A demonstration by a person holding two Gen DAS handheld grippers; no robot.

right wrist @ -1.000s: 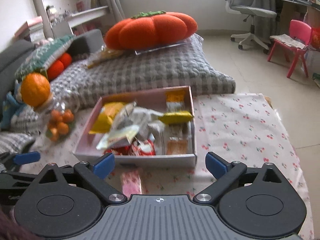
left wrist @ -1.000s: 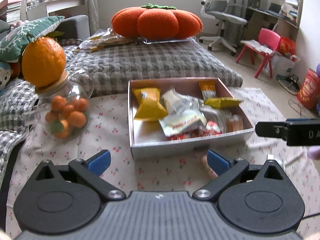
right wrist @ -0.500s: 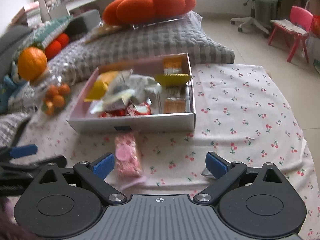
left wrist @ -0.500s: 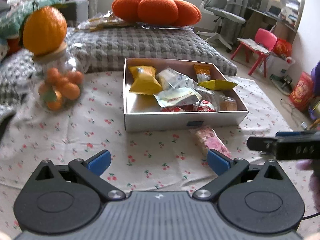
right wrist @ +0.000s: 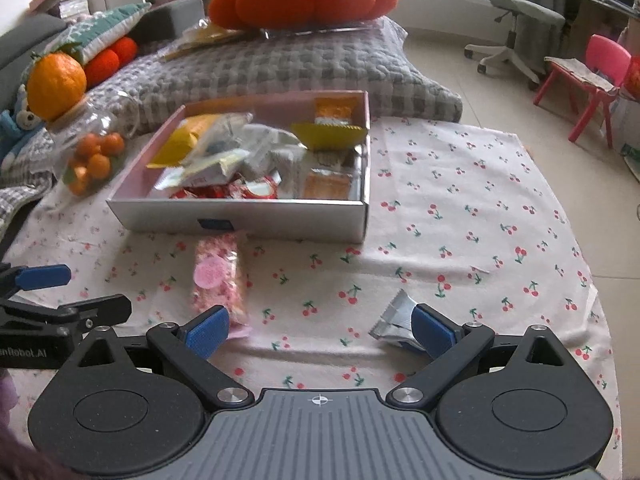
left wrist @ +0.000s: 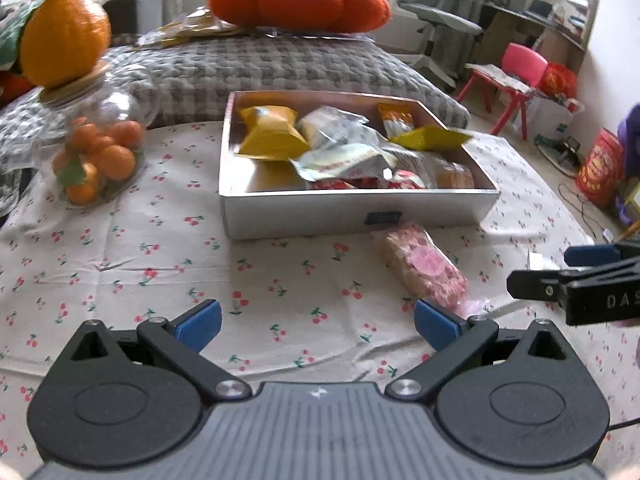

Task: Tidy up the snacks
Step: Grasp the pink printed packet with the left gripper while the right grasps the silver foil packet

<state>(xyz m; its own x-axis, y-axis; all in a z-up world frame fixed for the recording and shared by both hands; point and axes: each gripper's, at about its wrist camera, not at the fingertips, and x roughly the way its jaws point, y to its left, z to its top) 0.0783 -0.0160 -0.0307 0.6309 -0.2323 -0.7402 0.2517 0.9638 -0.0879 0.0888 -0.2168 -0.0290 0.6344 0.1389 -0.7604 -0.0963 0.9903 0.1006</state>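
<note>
A shallow box [left wrist: 360,212] [right wrist: 240,216] full of snack packets stands on the cherry-print cloth. A pink snack bar [left wrist: 424,268] [right wrist: 218,276] lies on the cloth just in front of the box. A small silver packet [right wrist: 394,320] lies by my right gripper's right finger. My left gripper [left wrist: 318,322] is open and empty, low over the cloth, with the pink bar by its right finger. My right gripper [right wrist: 320,326] is open and empty, with the pink bar by its left finger.
A glass jar [left wrist: 92,152] [right wrist: 86,148] of small oranges, topped by an orange ball, stands left of the box. A grey checked cushion [left wrist: 280,64] with an orange pumpkin pillow [left wrist: 298,0] lies behind. A pink chair [right wrist: 592,76] and office chair stand at right.
Both grippers have pulled back from the box toward me. The pink bar and the silver packet now show more fully on the cloth. Both stay open.
</note>
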